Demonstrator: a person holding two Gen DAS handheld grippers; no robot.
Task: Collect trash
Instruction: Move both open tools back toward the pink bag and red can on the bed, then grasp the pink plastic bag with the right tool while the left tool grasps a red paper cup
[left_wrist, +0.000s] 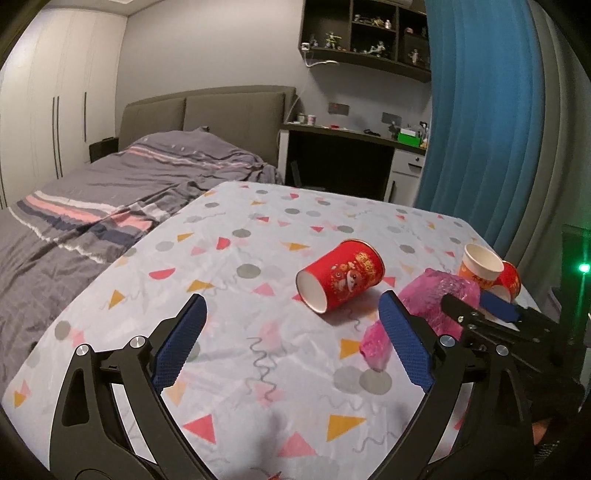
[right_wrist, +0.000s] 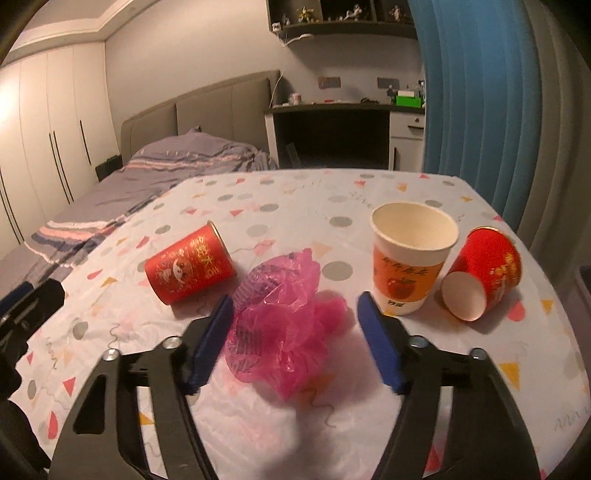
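Nothing looks collected yet: all 4 pieces of trash lie on the tabletop (right_wrist: 280, 192), and no bin shows in either view. The pink bag (right_wrist: 280, 325) sits crumpled toward the near edge, between the blue pads of the right gripper (right_wrist: 295, 332), whose jaws stand part-way apart; the left pad is just beside or brushing the plastic, the right one clear of it, so I judge no grip is made. A red cup (right_wrist: 190, 267) lies on its side left of the bag. An upright white cup (right_wrist: 410, 262) stands toward the right edge, with a 2nd tipped red cup (right_wrist: 484, 273) touching or just beside it. The left gripper (left_wrist: 291, 339) hovers wide apart over bare cloth near the left red cup (left_wrist: 341, 278), empty. Likely step: closing on the bag; 3 cups remain.

The surface is a pale cloth printed with triangles and dots. Beyond it are a bed (left_wrist: 110, 192), a desk (left_wrist: 340, 155), shelves (left_wrist: 365, 33), wardrobes (left_wrist: 55, 110) and a blue curtain (left_wrist: 487, 129).
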